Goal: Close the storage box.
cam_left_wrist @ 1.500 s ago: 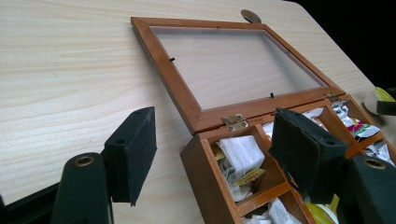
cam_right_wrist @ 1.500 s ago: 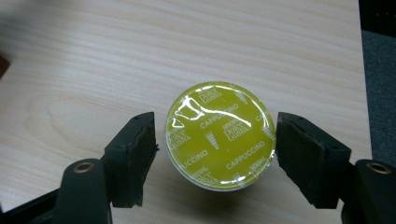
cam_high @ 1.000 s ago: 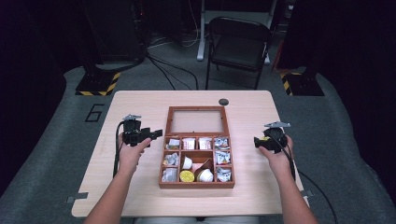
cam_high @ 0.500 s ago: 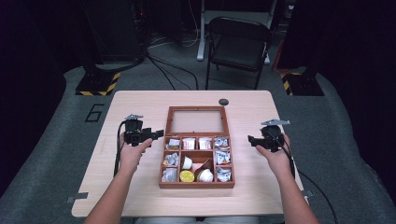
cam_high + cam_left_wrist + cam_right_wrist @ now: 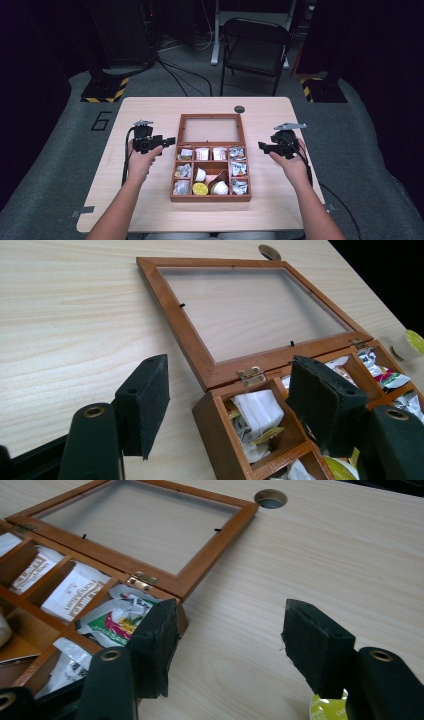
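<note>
While the wooden box (image 5: 210, 159) sits in the centre of the frame with its glass lid (image 5: 210, 129) flat back on the counter (image 5: 150, 210), the left claw (image 5: 170, 142) hovers at the box's upper left corner, jaws parted, gripping nothing. In the left gripper view that corner lies between its pads. Over at the right, the right claw (image 5: 262, 146) hangs just off the box's right wall; its jaws have just been closing, nothing between them. A yellow-green scrap (image 5: 327, 707) peeks out by its right pad. My read: steady the box with the left, then bring the right in level over one compartment. Count: one box, nine compartments, two claws, one hole (image 5: 239, 108) in the counter.
</note>
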`<act>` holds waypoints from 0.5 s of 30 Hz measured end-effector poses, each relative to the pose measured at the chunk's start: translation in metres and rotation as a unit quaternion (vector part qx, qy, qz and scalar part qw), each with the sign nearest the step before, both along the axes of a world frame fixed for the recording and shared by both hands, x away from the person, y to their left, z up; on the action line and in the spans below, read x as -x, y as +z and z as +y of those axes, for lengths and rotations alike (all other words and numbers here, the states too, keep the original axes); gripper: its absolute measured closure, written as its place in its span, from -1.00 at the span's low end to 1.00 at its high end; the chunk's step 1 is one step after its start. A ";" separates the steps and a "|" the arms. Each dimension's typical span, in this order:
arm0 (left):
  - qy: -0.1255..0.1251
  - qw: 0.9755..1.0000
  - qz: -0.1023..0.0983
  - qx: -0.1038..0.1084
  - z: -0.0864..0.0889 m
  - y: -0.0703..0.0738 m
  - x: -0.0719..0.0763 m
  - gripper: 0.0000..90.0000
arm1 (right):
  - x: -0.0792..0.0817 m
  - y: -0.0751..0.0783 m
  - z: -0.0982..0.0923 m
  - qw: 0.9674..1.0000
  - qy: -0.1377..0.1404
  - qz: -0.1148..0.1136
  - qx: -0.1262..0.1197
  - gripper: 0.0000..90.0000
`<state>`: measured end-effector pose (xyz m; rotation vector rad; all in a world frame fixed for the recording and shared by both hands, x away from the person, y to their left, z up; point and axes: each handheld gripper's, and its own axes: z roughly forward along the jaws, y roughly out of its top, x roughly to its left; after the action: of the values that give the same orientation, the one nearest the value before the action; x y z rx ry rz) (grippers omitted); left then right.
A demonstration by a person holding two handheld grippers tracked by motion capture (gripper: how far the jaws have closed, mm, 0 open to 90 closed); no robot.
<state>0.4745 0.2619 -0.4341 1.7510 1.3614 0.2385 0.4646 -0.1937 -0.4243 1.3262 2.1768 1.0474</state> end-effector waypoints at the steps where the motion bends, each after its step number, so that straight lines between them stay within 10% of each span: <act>1: 0.000 1.000 0.000 -0.006 0.000 0.000 -0.001 -0.26 | 0.000 0.002 0.004 1.000 0.006 0.003 -0.001 -0.14; 15: -0.015 1.000 -0.015 -0.017 -0.008 0.012 -0.014 -0.29 | -0.005 0.028 0.041 0.999 0.043 -0.027 -0.017 -0.18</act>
<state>0.4885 0.2534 -0.4217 1.7876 1.3169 0.2717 0.4693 -0.1526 -0.3967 1.2130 2.2021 1.1450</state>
